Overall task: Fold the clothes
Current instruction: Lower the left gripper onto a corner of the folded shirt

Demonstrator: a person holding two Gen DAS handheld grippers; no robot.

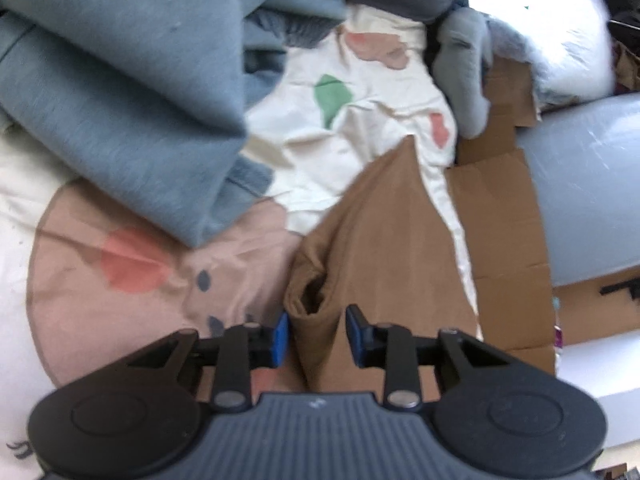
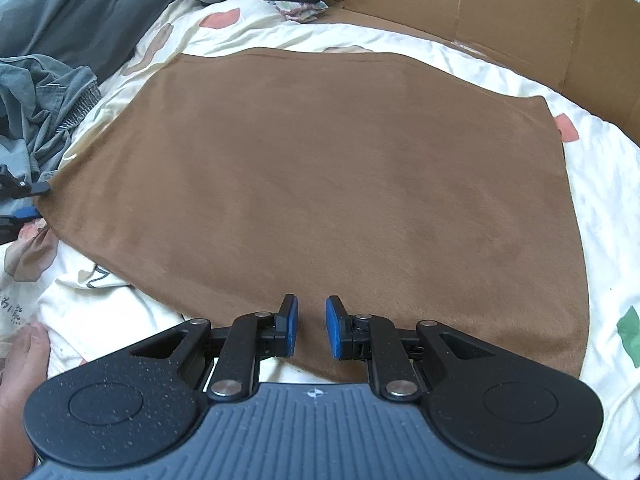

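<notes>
1. I saw a cream patterned bedsheet covering the bed.
2. A brown garment lay flat on it.
3. Blue-grey clothes were heaped on it beside.

Garment on bedsheet; cardboard behind.

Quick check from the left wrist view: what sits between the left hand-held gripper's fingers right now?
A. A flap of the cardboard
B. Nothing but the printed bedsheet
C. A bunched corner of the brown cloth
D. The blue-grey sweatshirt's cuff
C: a folded, bunched corner of the brown cloth lies between the blue pads of the left hand-held gripper, whose jaws stand apart on either side of it, not yet closed on it.
</notes>
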